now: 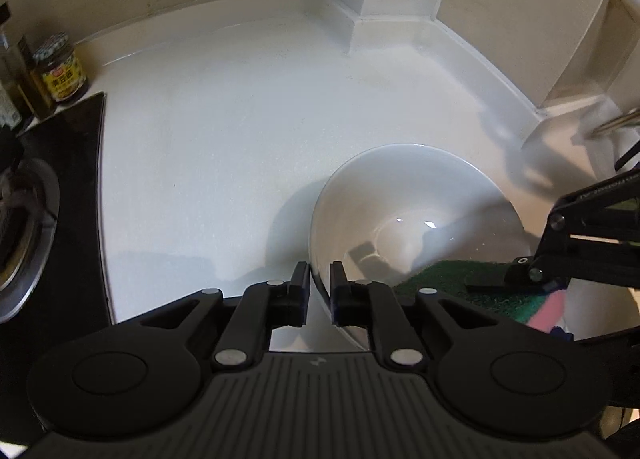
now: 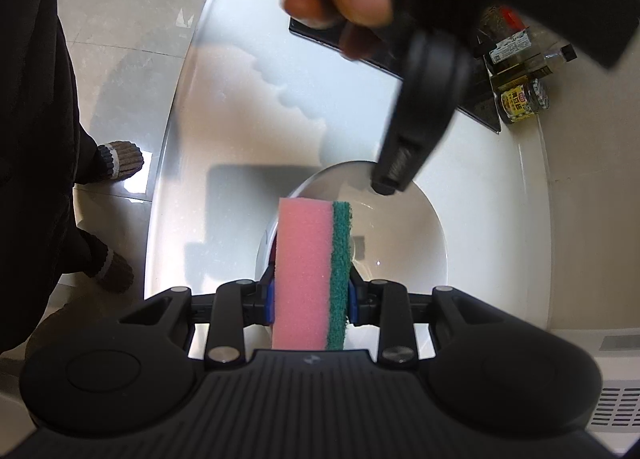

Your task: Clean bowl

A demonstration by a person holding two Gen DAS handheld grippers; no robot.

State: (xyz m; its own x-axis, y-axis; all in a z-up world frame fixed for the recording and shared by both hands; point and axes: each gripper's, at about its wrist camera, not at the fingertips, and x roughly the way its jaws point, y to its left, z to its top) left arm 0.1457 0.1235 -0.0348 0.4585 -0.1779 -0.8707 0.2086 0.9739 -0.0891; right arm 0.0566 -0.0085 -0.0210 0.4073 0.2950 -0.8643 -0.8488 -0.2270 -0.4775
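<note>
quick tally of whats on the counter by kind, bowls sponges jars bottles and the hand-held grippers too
bowl: 1, white, on the countertop
sponge: 1, pink with a green scouring side
jar: 1, yellow label
bottles: at least 2 by the jar; that cluster is too blurred for an exact count
left hand-held gripper and right hand-held gripper: 2
total: at least 7

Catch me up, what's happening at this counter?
A person is cleaning a white ceramic bowl on the white countertop with two handheld grippers. The right gripper is shut on a pink sponge with a green scouring layer, held over the bowl's inside. The left gripper straddles the bowl's near rim; its pads do not look pressed onto it. Sauce jars and bottles stand beside a black stovetop.
</note>
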